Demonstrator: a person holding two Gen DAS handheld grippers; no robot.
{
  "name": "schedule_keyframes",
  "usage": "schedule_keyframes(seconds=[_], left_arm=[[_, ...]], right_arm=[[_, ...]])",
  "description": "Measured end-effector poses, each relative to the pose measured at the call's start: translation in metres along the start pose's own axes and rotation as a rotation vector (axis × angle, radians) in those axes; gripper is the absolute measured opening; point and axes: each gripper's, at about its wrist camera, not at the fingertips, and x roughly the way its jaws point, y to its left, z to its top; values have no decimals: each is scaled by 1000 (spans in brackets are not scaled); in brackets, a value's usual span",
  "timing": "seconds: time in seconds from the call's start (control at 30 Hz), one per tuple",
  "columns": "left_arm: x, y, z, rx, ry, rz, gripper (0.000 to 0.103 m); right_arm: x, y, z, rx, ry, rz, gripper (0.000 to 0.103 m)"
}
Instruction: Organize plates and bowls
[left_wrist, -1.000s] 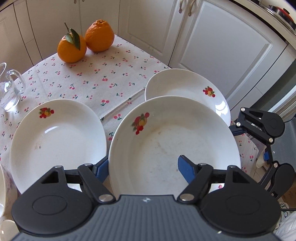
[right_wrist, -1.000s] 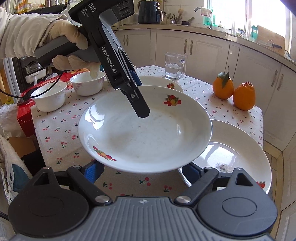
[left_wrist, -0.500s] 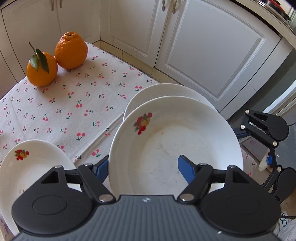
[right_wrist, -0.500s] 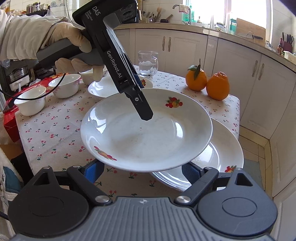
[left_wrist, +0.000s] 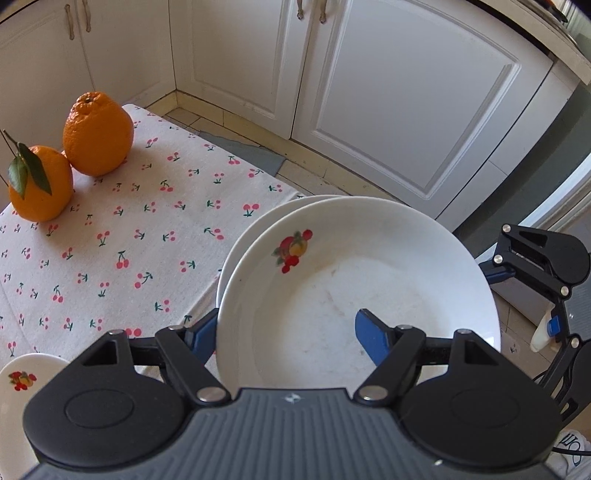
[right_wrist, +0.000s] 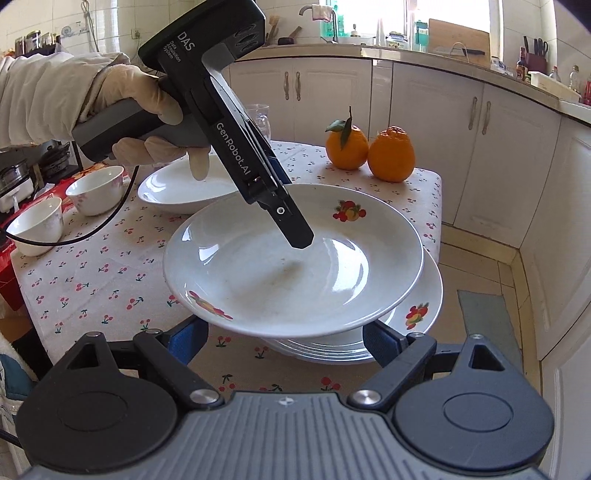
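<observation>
Right gripper (right_wrist: 284, 338), jaws apart and empty, sits nearest, below the plates. Left gripper (right_wrist: 295, 232) is clamped on the rim of a round white plate (right_wrist: 291, 258) with fruit motifs, held slightly tilted just above a matching lower plate (right_wrist: 417, 314) at the table's corner. Beyond: another plate (right_wrist: 181, 188), two bowls (right_wrist: 96, 188), two oranges (right_wrist: 369, 155).

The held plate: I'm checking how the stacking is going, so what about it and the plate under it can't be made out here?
- Left wrist view: the held plate covers the lower plate except a rim sliver.
- Right wrist view: whether the two touch is hidden by the held plate's underside.
- Left gripper: one finger sits behind the rim, so its contact is unseen.
</observation>
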Motion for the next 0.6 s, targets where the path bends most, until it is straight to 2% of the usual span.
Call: schedule_keyframes(seconds=[0.6], left_arm=[[31, -6, 21, 48, 24, -28, 76]], right_arm=[[1, -3, 4, 56, 77, -77, 93]])
